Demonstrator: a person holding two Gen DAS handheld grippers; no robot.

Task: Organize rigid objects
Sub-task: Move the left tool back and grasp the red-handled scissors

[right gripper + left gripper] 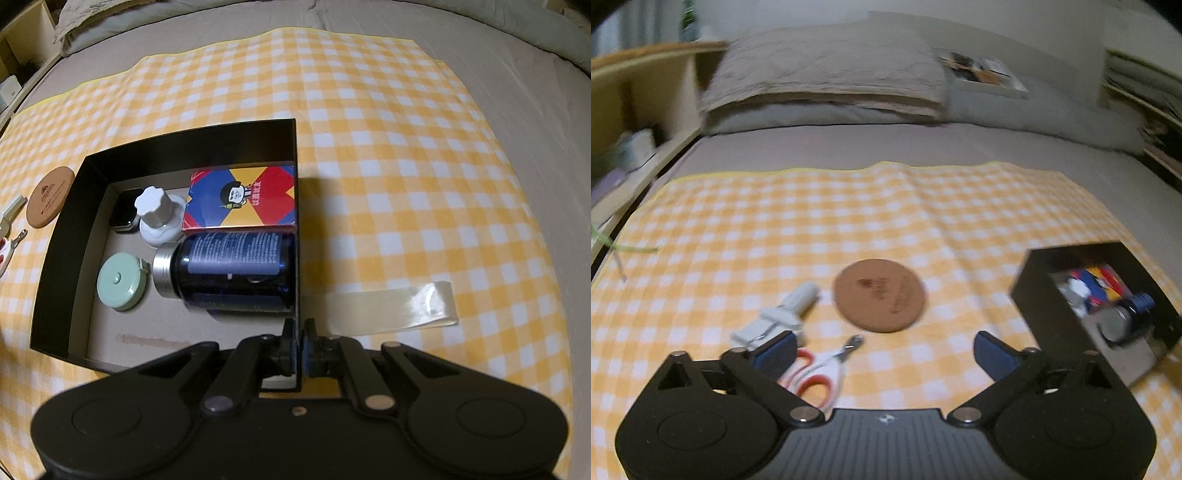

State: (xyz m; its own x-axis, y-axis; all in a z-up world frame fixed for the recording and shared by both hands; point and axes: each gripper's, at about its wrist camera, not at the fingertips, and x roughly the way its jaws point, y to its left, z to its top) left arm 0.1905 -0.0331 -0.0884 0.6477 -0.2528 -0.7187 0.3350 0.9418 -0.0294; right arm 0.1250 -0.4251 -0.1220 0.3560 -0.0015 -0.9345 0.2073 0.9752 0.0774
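Observation:
A black box (184, 147) stands on the checked cloth; it also shows at the right of the left wrist view (1038, 291). In it lie a dark blue jar (236, 273), a colourful card box (243, 197), a white knob bottle (157, 214), a mint tape measure (120, 282) and a black watch (123, 216). My right gripper (297, 347) is shut on the box's right wall. My left gripper (882, 354) is open and empty above the cloth. In front of it lie a cork coaster (879, 293), a white plastic piece (783, 314) and red-white nail clippers (823, 369).
A clear tape strip (391, 304) sticks out from the box's right wall over the cloth. Pillows (827, 74) and a book (982, 70) lie at the head of the bed. A wooden shelf (639, 92) stands to the left.

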